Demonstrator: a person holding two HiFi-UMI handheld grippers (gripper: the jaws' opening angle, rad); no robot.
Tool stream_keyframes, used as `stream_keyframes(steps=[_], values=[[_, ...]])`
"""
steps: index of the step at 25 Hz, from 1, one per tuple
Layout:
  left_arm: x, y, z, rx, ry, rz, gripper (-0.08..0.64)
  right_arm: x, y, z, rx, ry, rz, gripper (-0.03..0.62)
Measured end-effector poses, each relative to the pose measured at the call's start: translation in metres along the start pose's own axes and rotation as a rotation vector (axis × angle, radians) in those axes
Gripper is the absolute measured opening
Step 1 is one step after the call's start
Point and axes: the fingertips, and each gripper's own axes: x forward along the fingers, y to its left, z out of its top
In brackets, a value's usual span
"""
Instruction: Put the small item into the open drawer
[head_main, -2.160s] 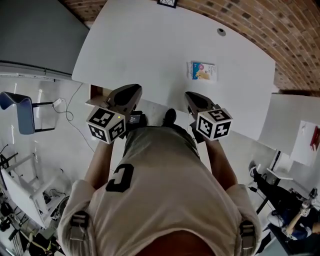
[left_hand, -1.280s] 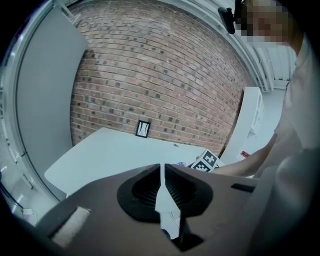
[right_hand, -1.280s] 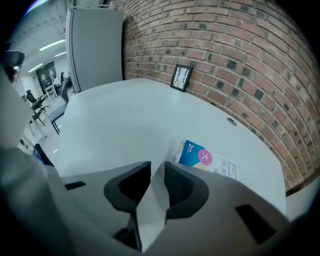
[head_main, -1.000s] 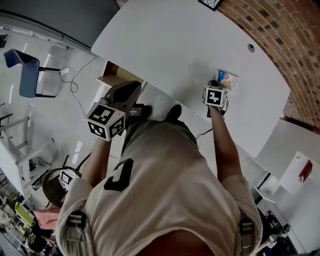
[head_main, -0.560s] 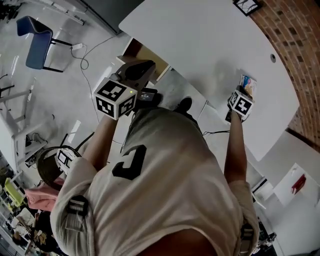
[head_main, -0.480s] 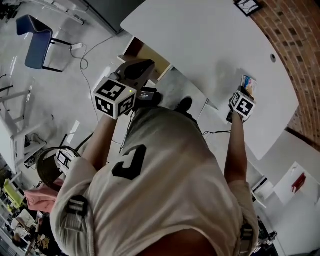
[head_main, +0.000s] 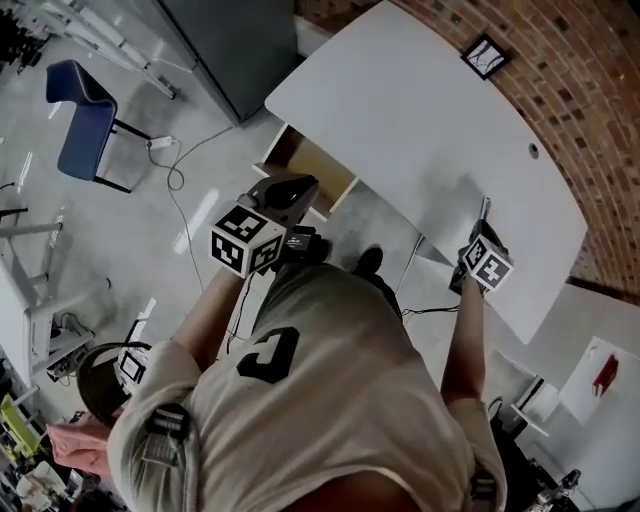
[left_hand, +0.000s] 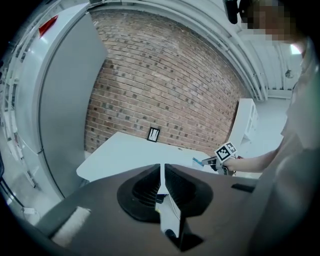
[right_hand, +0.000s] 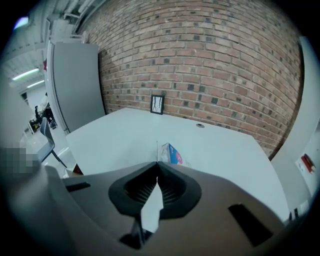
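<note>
The small item is a flat snack packet (right_hand: 170, 152) with blue print. My right gripper (right_hand: 158, 163) is shut on its near edge and holds it upright above the white table (right_hand: 120, 135). In the head view the right gripper (head_main: 483, 222) sits over the table's near right edge, with the packet (head_main: 484, 207) showing as a thin sliver. The open drawer (head_main: 308, 170), wooden inside, juts out under the table's left end. My left gripper (head_main: 291, 189) hovers just before the drawer. Its jaws stand close together with nothing between them (left_hand: 162, 167).
A small framed marker card (head_main: 484, 57) stands at the table's far edge by the brick wall (head_main: 570, 90). A grey cabinet (head_main: 235, 45), a blue chair (head_main: 85, 110) and floor cables (head_main: 175, 175) lie to the left. White furniture (head_main: 600, 365) stands at the right.
The right gripper reached out to the packet lying on the table, shut on it and drew it back toward the near edge. The left gripper stayed by the drawer; the head view swung.
</note>
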Motion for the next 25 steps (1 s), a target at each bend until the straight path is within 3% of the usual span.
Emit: stream_keyframes(steps=[5,11,20,25], values=[[-0.001,-0.015,0.008,0.023,-0.012,-0.01,0.025,-0.026,0.017,0.021,0.093,-0.084,0.104,0.006],[0.01,-0.058,0.013,0.027,-0.011,-0.016,0.025,-0.055,0.021,0.036,0.245,-0.163,0.294,0.006],[0.044,-0.165,0.006,0.118,0.026,-0.081,0.025,-0.109,-0.009,0.044,0.325,-0.255,0.484,0.006],[0.051,-0.197,-0.008,0.142,0.057,-0.057,0.025,-0.126,-0.021,0.039,0.338,-0.262,0.587,0.006]])
